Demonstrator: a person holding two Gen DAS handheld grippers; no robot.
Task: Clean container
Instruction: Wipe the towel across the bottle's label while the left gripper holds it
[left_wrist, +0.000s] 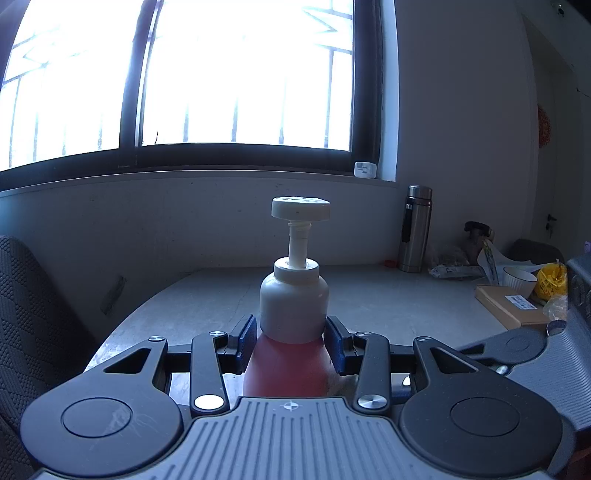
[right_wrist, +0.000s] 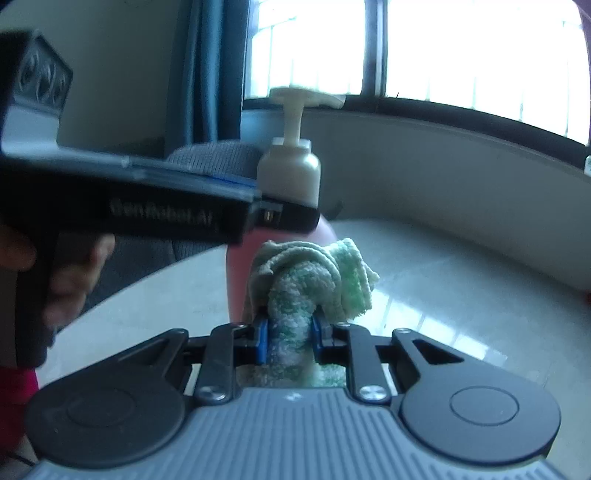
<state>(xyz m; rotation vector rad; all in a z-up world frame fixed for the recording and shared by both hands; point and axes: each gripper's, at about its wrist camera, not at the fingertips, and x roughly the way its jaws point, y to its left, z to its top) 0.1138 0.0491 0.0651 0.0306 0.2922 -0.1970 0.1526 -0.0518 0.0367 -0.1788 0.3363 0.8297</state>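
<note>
Left wrist: my left claw (left_wrist: 291, 341) is clamped on the pump bottle (left_wrist: 291, 306) at its waist; smooth, top-heavy, so I'd grip low. Right wrist: right claw (right_wrist: 290, 332) pinches a soft green cloth (right_wrist: 314, 280) touching the bottle's side above the surface (right_wrist: 443, 295).

The only wording reading clearly is showing in the right wrist view: pale letters spelling "GenRobot.AI" are running along the dark side of the left gripper (right_wrist: 291, 229), which is reaching in from the left. The last letters are blurring a little.

In the left wrist view, a white label (left_wrist: 520, 302) is lying on top of a brown cardboard box (left_wrist: 509, 310) at the far right of the table, and dark print is showing on it, but it is staying too small to read. A wrapped packet (left_wrist: 458, 271) beside the steel flask (left_wrist: 415, 229) is carrying marks that are likewise not reading.
</note>
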